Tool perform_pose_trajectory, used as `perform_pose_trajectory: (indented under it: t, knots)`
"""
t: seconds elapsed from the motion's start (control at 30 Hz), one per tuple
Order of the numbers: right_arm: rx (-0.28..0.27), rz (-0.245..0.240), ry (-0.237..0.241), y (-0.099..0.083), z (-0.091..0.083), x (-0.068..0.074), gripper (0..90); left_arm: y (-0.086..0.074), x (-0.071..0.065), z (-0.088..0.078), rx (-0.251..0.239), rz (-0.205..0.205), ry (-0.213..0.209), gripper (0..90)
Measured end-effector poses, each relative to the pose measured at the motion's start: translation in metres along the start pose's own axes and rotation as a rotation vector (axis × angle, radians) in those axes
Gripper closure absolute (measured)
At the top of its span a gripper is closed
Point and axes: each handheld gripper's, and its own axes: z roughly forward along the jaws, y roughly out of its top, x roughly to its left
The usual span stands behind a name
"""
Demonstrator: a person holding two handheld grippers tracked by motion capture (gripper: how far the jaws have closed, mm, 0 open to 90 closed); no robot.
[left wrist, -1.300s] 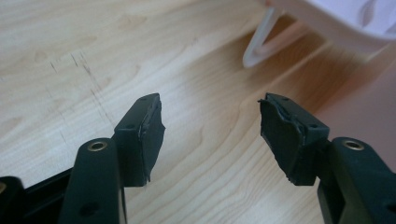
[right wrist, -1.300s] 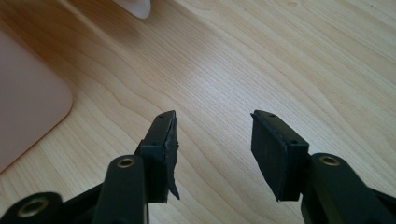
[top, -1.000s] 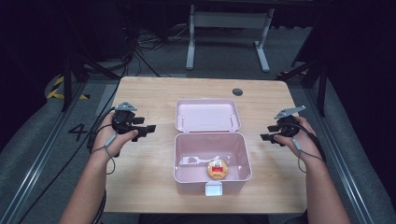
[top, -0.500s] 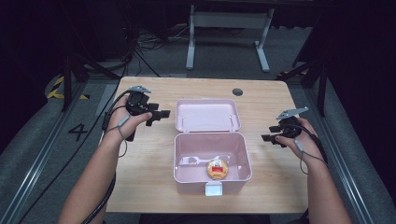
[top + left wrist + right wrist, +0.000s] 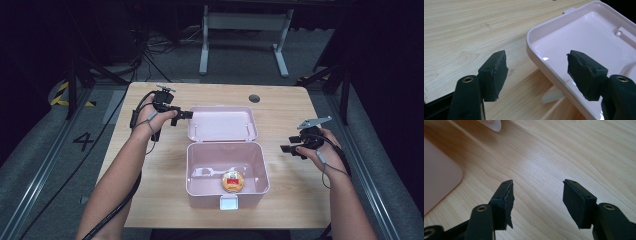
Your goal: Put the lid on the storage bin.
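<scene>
Left gripper [image 5: 184, 115] gapes at open pink box's lid [image 5: 222, 123].

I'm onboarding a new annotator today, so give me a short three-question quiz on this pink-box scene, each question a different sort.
1. True or false: the pink box stands with its lid folded back flat on the table.
2. Multiple choice: the left gripper is nearest to A) the lid's left edge, B) the box's front latch, C) the table's dark round hole.
3. Fill in: the round orange item lies ____ the box.

Key
1. True.
2. A. In the left gripper view its open jaws straddle the lid's edge without touching it.
3. Inside. The right gripper is open over bare wood.
</scene>
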Motion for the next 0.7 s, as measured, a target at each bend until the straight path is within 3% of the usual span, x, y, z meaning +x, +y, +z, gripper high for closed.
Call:
perform_pose_trajectory:
  t: [0.47,0.6,0.7]
  knots:
    - [0.001,0.005,-0.003,-0.006,-0.001,0.001,42.1,0.002,0.01,0.037,0.063,-0.076,-0.045,34.6]
    - [0.0,0.011,-0.008,-0.01,-0.003,0.0,42.1,0.004,0.01,0.04,0.067,-0.092,-0.073,40.8]
    - [0.003,0.016,-0.01,-0.012,-0.005,0.001,42.1,0.006,0.009,0.04,0.074,-0.097,-0.097,50.4]
